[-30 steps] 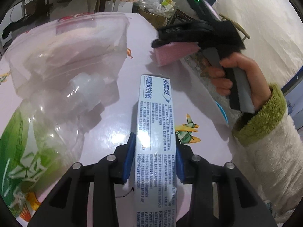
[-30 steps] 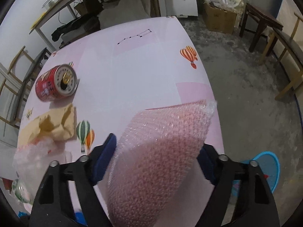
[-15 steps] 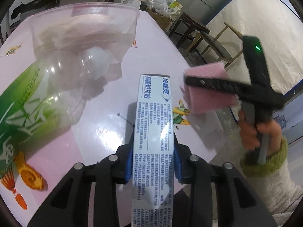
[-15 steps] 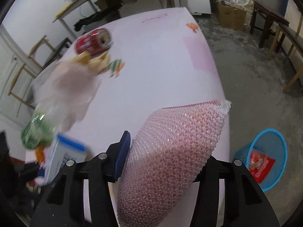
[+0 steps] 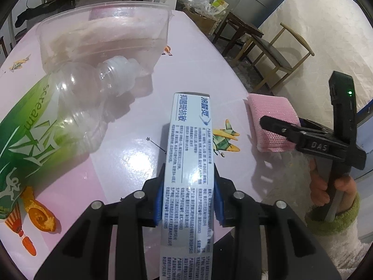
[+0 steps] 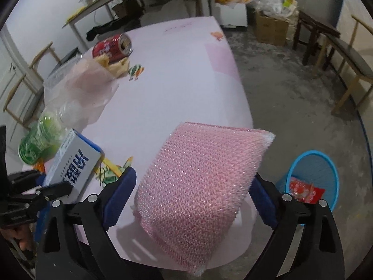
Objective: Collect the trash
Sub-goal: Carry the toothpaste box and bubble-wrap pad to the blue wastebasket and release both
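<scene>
both fingers opening, pink bubble wrap [image 6: 200,186] overhangs table edge [image 6: 244,107]

The right tongs [image 6: 191,196] are opening, and a folded pink bubble wrap [image 6: 200,182] sits between the blue pads [image 6: 121,191]; a gap shows at the left pad, while the right pad is partly hidden behind the wrap. Below lies the pink worktop [image 6: 177,88]. At its far left a red can [image 6: 112,47] lies on its side beside crumpled paper [image 6: 116,66], with a clear plastic tub [image 6: 79,86] and a green-labelled bottle [image 6: 39,140] nearer. The left tongs [image 6: 42,186] grip a white and blue box [image 6: 74,161]. On the floor to the right stands a blue bin [image 6: 326,172] with a red wrapper [image 6: 305,190] inside.
</scene>
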A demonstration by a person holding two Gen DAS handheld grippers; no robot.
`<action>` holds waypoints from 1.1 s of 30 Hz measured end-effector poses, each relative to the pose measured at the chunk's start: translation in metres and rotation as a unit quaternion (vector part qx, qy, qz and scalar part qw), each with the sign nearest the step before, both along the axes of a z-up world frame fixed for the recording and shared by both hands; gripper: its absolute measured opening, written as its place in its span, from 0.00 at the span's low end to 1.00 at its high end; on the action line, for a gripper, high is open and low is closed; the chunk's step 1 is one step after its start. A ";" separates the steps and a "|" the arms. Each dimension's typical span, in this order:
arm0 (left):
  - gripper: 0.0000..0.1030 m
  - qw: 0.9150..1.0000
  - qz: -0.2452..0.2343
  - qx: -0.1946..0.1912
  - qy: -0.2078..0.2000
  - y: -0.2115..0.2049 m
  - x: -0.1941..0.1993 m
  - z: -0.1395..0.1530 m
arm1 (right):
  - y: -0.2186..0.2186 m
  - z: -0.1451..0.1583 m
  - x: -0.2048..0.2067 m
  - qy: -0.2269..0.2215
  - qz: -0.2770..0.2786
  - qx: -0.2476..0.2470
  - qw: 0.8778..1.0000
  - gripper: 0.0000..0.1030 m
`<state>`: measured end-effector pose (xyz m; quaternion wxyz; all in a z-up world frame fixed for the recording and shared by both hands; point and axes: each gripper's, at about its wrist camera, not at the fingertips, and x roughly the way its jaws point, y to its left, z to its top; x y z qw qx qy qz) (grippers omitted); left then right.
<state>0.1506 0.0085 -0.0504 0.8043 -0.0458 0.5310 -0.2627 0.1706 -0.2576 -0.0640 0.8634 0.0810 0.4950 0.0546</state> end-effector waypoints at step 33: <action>0.34 1.000 0.007 0.012 -0.022 -0.008 -0.002 -0.003 | 0.001 -0.007 -0.019 -0.008 -0.043 -0.003 0.999 0.76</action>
